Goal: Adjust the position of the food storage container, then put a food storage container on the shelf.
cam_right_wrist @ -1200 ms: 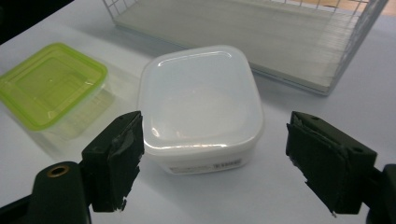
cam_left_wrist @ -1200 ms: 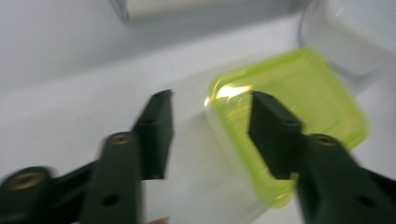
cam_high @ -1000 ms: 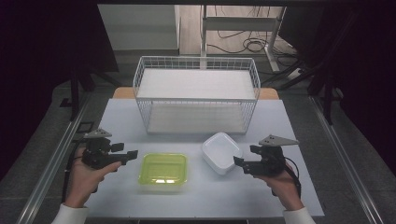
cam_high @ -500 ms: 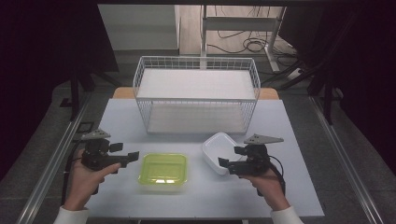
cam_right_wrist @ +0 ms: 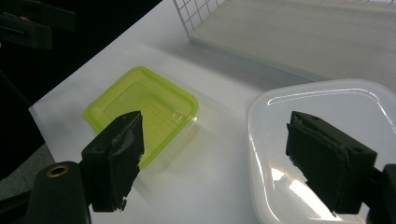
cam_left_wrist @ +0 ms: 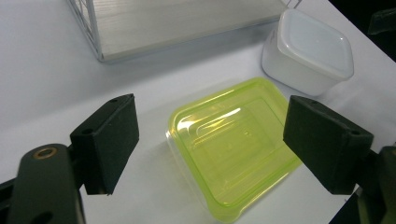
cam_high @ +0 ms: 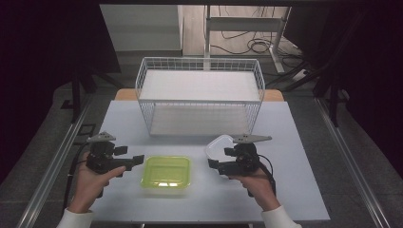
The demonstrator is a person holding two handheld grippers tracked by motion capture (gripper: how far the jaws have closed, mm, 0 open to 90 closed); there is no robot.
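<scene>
A lime-green lidded container [cam_high: 166,172] lies on the table's front middle. A white lidded container [cam_high: 219,142] stands just right of it. My left gripper [cam_high: 130,156] sits left of the green container and points at it. Its jaws have just been opening and are open, with nothing pressed between them. In the left gripper view the green container [cam_left_wrist: 229,149] lies ahead between the jaws of the left gripper [cam_left_wrist: 210,112], untouched. My right gripper [cam_high: 219,158] hovers open over the white container's near edge. The right gripper view shows the white lid [cam_right_wrist: 322,102] under the right gripper [cam_right_wrist: 215,123].
A white wire basket [cam_high: 199,102] with a pale board inside stands at the back middle of the grey table [cam_high: 294,142]. Dark floor, metal rails and cables surround the table. Bare tabletop lies to the right of the white container.
My right gripper has moved left across the table and now hangs over the white container. The left hand has stayed beside the green container.
</scene>
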